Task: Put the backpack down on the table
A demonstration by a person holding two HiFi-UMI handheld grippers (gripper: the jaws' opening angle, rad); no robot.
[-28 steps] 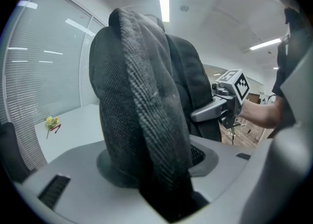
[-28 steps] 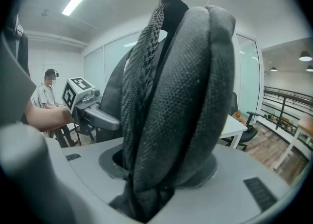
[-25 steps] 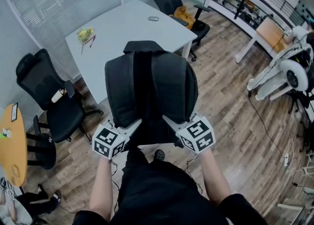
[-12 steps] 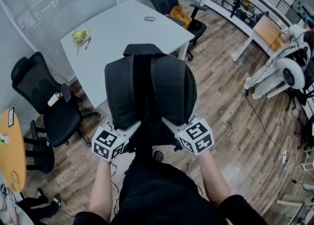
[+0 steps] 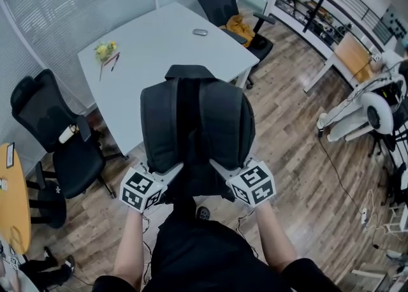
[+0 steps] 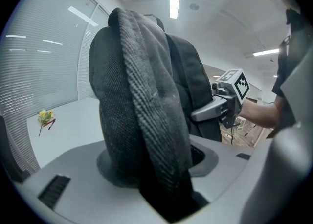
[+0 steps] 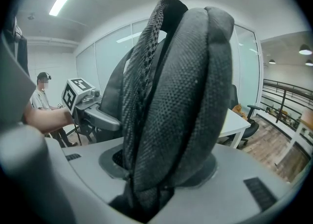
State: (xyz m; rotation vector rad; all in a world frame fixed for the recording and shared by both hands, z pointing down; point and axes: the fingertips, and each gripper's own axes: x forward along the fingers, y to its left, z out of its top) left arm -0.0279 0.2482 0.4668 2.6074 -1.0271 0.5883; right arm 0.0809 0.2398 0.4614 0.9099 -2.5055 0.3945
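Note:
A black backpack [image 5: 197, 125] hangs in the air, straps toward me, its top over the near edge of the white table [image 5: 159, 42]. My left gripper [image 5: 173, 171] is shut on the left shoulder strap [image 6: 146, 115] low down. My right gripper [image 5: 218, 167] is shut on the right strap [image 7: 176, 100] at the same height. In the left gripper view the padded strap fills the space between the jaws of the left gripper [image 6: 156, 169], and the right gripper [image 6: 220, 105] shows beyond. In the right gripper view the mesh strap sits pinched in the right gripper [image 7: 161, 169]. The pack's lower part is hidden.
On the table lie a yellow-green item with pens [image 5: 106, 50] and a small grey mouse [image 5: 200, 32]. Black office chairs stand at the left [image 5: 54, 138] and far side [image 5: 223, 0]. A round wooden table [image 5: 13, 201] is at the left, a white machine [image 5: 373, 102] at the right.
Both grippers and the backpack have come closer to the white table together, with the grip on the straps unchanged.

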